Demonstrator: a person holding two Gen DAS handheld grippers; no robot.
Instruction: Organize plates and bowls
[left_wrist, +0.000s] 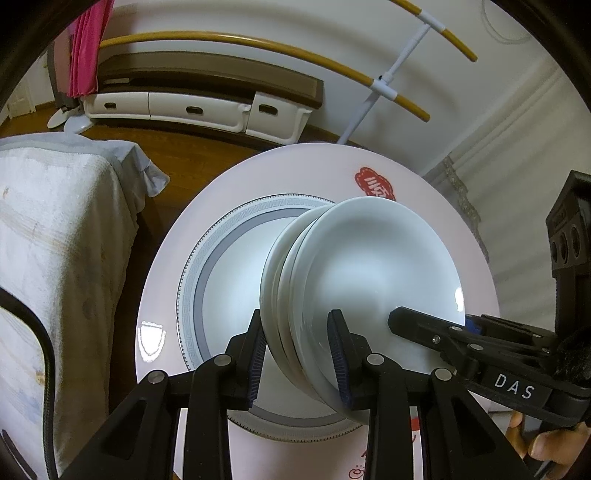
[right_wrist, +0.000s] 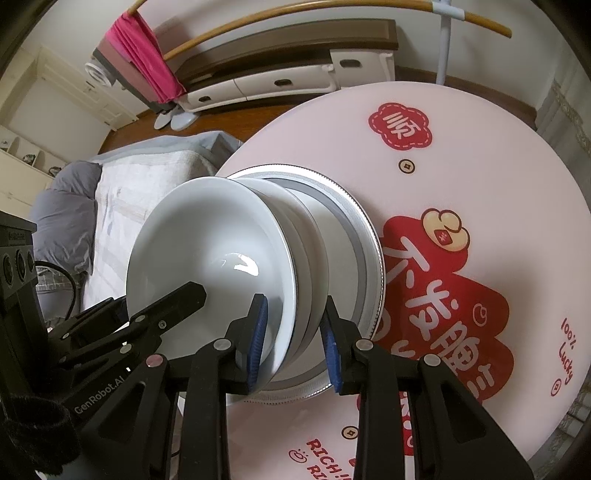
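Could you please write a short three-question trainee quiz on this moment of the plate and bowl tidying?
1. True or false: the left claw and the right claw both grip the rims of the stack of white bowls.
2. What lies under the stack? A) the patterned plate B) a folded towel C) a wooden tray
3. Fill in: the plate rests on a round ____ table with red print.

Key: 1 true; 2 A; 3 pink
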